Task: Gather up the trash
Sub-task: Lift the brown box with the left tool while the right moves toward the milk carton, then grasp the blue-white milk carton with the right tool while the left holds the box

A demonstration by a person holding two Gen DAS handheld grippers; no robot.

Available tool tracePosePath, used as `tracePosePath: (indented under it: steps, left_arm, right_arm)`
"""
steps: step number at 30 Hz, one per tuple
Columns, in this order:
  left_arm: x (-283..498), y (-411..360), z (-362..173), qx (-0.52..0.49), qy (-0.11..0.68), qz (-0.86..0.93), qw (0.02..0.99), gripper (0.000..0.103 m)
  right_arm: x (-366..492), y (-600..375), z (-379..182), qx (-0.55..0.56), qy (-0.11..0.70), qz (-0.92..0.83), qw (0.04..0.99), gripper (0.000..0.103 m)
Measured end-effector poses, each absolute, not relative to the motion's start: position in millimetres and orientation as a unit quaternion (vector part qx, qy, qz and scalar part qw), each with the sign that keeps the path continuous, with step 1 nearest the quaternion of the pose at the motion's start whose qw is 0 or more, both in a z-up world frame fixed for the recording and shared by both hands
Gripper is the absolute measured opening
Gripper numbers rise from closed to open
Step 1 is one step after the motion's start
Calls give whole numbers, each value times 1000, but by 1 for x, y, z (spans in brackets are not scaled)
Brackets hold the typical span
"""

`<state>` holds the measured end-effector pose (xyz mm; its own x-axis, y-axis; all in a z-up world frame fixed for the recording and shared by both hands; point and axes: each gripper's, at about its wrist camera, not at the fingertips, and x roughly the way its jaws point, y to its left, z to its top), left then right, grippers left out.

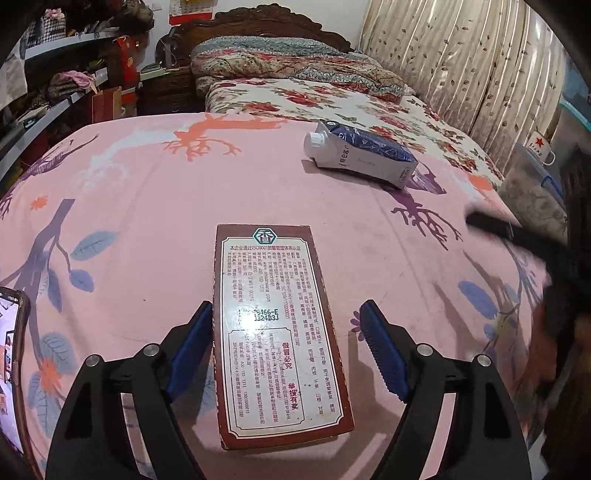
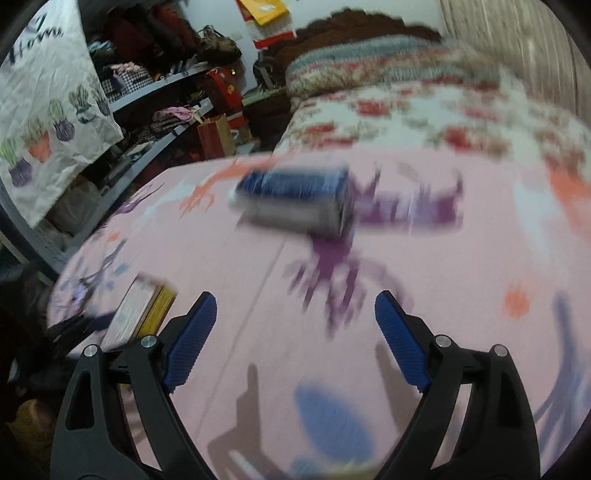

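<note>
Left gripper (image 1: 286,345), jaws spread, straddles the flat brown-bordered cardboard box (image 1: 279,332): close next. Right gripper (image 2: 295,325), jaws spread and empty, faces the blue-and-white carton (image 2: 295,199).

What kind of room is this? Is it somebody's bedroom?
Yes, most likely a bedroom. There is a bed with a pink sheet, folded flowery quilts against a carved wooden headboard, and shelves piled with clothes alongside.

Both wrist views angled down, close over pink bedspread (image 1: 147,206), sharing carton (image 1: 364,153)
</note>
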<state>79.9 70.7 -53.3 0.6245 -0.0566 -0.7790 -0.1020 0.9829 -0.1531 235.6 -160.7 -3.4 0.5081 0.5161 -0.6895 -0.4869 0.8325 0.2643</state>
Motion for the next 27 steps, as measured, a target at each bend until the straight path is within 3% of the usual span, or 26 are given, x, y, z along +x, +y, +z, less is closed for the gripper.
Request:
tracePosePath:
  steps: [5,13,18,20,24,27]
  left_arm:
    - [79,73,-53,-98,431,9,897,76]
    - [78,78,-52,-111,427,3,897,76]
    - [78,78,-53,-111,427,2,897,77]
    - [78,78,-53,-111,428,2,897,77]
    - [78,78,-53,-112,427,2,897,77]
    - [77,78,-53,-110,428,2,897,77]
  right_arm:
    - [296,-132,19,-72,377,266,884,94]
    - [351,-79,13,-92,420,317,845,95]
    - [344,-34,-23,-250,429,293,817,94]
    - [339,-30,-36,-303,411,260,820,89]
    - [326,-42,-27,-288,395,251,835,61]
    - [315,-58,-22,-260,403,247,842,56]
